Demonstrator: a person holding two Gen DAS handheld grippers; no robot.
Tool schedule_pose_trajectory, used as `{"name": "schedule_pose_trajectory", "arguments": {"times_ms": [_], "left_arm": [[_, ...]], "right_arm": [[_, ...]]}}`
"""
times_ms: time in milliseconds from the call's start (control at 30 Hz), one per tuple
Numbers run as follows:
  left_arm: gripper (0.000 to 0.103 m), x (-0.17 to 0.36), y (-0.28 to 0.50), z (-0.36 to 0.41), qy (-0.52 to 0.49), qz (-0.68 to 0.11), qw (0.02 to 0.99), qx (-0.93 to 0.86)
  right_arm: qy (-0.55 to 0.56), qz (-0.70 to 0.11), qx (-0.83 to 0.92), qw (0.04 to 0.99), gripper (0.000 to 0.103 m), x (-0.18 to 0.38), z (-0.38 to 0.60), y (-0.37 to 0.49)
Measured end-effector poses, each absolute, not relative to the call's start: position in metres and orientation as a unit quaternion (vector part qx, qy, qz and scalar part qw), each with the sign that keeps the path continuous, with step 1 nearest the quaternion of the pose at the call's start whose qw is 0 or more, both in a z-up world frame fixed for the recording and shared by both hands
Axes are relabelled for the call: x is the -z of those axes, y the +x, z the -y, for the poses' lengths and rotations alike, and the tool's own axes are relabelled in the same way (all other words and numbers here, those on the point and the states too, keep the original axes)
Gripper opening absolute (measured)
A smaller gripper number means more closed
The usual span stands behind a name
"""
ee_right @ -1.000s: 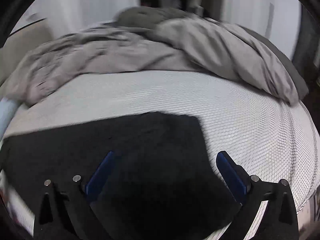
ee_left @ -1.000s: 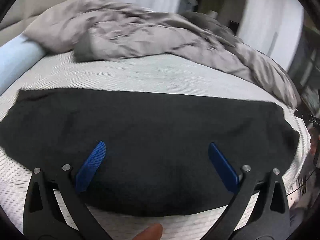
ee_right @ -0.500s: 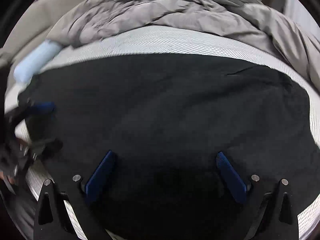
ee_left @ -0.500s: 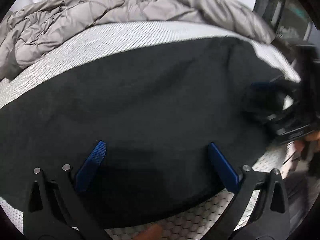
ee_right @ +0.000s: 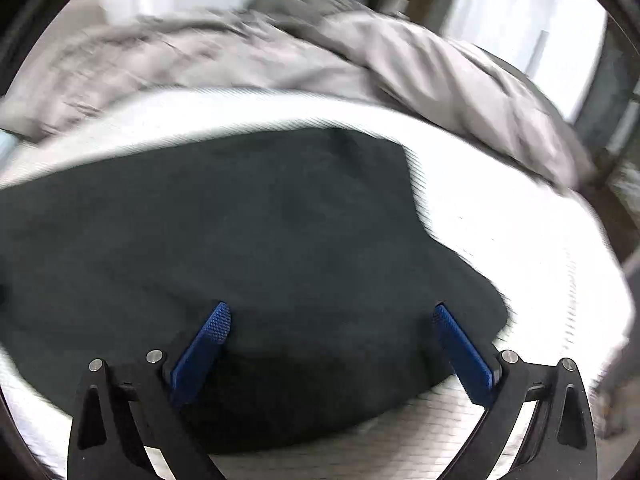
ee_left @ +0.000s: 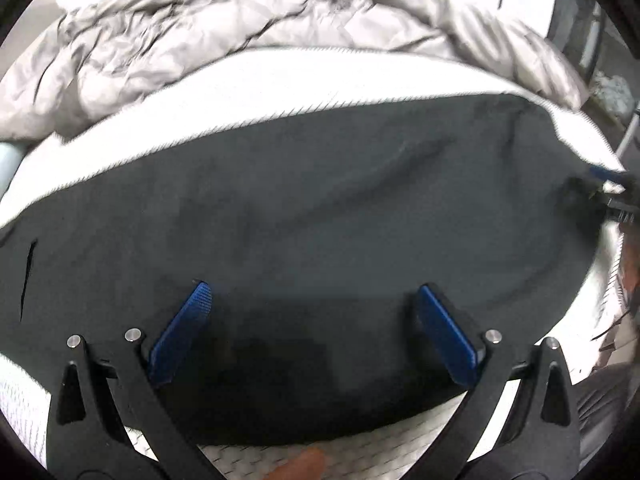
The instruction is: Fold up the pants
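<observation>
Both claws are seen spread wide with nothing held: the left gripper (ee_left: 312, 300) and the right gripper (ee_right: 330, 316), each over the black pants (ee_left: 320, 208) laid flat on the white mattress (ee_right: 520, 220). A pocket slit appears only in the left view; behind, a grey duvet (ee_left: 240, 32) is bunched.

Bed (ee_left: 304, 80) with white mesh-textured mattress cover, hex pattern visible at near edge. Black pants (ee_left: 320, 216) lie flat on it near the front edge, spread wide left to right, mostly smooth with a few shallow wrinkles; in right wrist view their right end stops short, bare mattress beyond. Crumpled grey duvet (ee_left: 224, 28) bunched along the far side, apart from pants, strip of bare cover between. Pale blue cylindrical thing (ee_left: 7, 160) at far left edge, mostly cut off.
</observation>
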State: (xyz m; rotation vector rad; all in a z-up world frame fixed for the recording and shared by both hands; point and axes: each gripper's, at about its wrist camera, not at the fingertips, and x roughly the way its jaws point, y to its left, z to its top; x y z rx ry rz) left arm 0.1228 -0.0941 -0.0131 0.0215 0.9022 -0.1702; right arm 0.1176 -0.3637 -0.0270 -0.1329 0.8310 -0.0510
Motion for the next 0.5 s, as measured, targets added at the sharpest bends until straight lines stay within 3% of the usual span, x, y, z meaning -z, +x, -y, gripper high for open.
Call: {"name": "schedule_pose_trajectory", "arguments": {"times_ms": [233, 400, 500], "left_arm": [[0.102, -0.001, 0.177, 0.150, 0.062, -0.459, 0.866, 0.187], [0.102, 0.036, 0.193, 0.121, 0.050, -0.505, 0.849, 0.145], [0.103, 0.038, 0.190, 0.096, 0.035, -0.496, 0.858, 0.126]], "right_arm": [[-0.004, -0.442, -0.153, 0.884, 0.103, 0.034, 0.296, 0.160], [-0.162, -0.430, 0.012, 0.888, 0.102, 0.050, 0.320, 0.163], [-0.150, -0.426, 0.098, 0.887, 0.103, 0.049, 0.364, 0.161]]}}
